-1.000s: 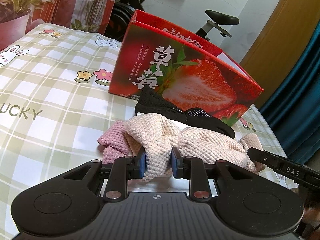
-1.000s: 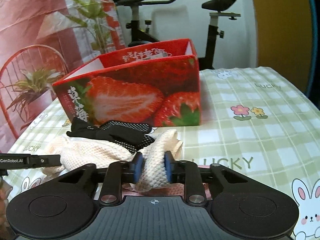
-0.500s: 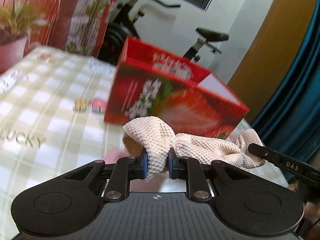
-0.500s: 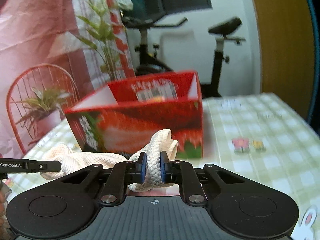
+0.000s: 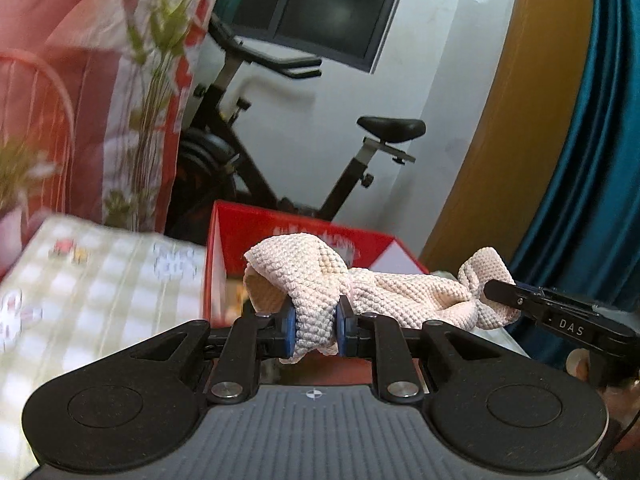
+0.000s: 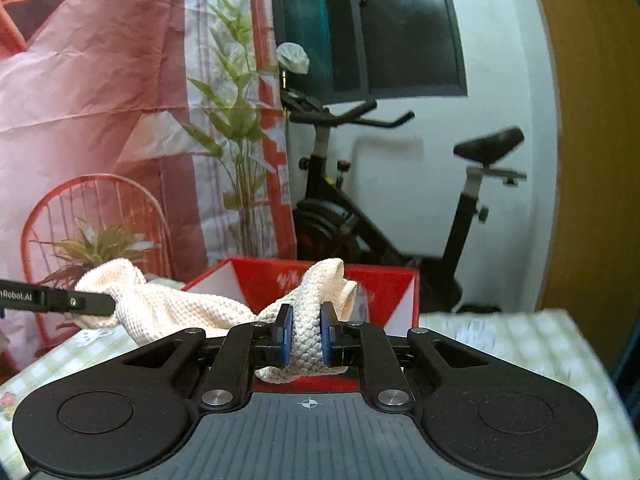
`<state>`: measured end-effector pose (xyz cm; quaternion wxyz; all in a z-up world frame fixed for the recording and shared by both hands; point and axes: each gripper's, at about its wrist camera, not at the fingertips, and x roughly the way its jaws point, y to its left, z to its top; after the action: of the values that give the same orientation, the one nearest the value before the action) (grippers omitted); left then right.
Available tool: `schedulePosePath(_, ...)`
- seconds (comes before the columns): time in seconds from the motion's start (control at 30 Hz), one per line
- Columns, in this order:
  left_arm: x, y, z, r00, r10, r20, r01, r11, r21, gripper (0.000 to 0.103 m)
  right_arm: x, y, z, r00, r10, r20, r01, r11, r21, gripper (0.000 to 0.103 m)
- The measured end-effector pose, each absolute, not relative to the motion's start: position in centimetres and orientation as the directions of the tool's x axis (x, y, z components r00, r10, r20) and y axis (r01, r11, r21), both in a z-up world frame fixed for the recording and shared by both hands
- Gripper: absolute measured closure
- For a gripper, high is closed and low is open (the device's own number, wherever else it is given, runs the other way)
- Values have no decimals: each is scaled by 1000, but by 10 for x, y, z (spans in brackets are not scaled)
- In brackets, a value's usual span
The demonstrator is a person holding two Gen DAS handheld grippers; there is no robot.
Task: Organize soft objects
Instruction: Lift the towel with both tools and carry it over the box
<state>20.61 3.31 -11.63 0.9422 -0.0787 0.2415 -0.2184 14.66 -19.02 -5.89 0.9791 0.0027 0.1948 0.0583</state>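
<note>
Cloth (image 5: 384, 292), cream waffle-knit, hangs stretched between left gripper (image 5: 316, 330) and right gripper (image 6: 306, 334), each clamped on one end, just before the open red box (image 6: 372, 284); drop-in seems next, nothing visibly stowed yet.

exercise bike (image 6: 384, 208) | potted plant (image 6: 96, 244) | teal curtain (image 5: 592, 168)

Change over the last second. The cream knitted cloth (image 5: 384, 292), pinched at its two ends by the left gripper (image 5: 316, 330) and the right gripper (image 6: 306, 334), has risen off the checked tablecloth (image 5: 104, 280). The red strawberry box (image 6: 384, 292), earlier level with the fingers, now lies below and just ahead, its open top visible. The pink cloth and black item have dropped from view.
</note>
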Motion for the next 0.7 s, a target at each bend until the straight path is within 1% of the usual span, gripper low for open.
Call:
schedulePosePath(0.2,267,19,-110,782,-414,-465,335,909,-246,83,213,-193,-53,908,75,-411,-92,995,-23,90)
schedulePosePath(0.33,308,16,-111,744,-429,-512,323,902,-287,83,256,-192,-57,896,65,-440,-97,994,-51,90)
schedulePosePath(0.57,350,0,-127,711,-385,-589,328,922,-206,83,319,-188,-80,842,42,-537,-117,988,-105,90)
schedulePosePath(0.7,368,-10,-138,686,-366,-628,323,928,-188,83,342,-185,-93,814,22,-581,-130,981,-146,90)
